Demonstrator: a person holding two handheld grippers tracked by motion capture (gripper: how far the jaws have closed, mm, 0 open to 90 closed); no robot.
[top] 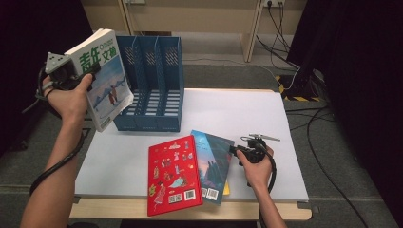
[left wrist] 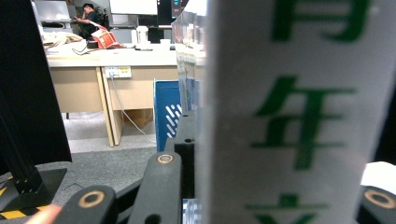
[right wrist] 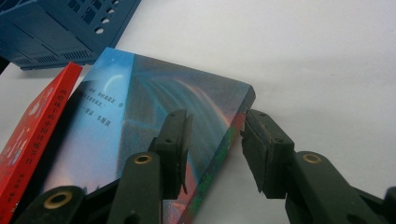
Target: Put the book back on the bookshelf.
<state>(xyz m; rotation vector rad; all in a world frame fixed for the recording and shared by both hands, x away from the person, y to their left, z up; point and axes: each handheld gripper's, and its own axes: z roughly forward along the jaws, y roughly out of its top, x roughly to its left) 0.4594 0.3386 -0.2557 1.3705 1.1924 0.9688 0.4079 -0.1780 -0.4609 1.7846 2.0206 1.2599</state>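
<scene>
Gripping a stiff, fairly heavy white paperback (top: 105, 76) by its spine above the blue file rack (top: 151, 85), left gripper (top: 78, 71) clamps tight; right gripper (right wrist: 212, 149) straddles blue book (right wrist: 140, 126) edge, w/ pads not pressing.

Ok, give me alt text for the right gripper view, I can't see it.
The right gripper straddles the edge of a blue book lying on the white table, jaws apart on either side. A red book overlaps it at left; a blue file rack sits beyond.
</scene>
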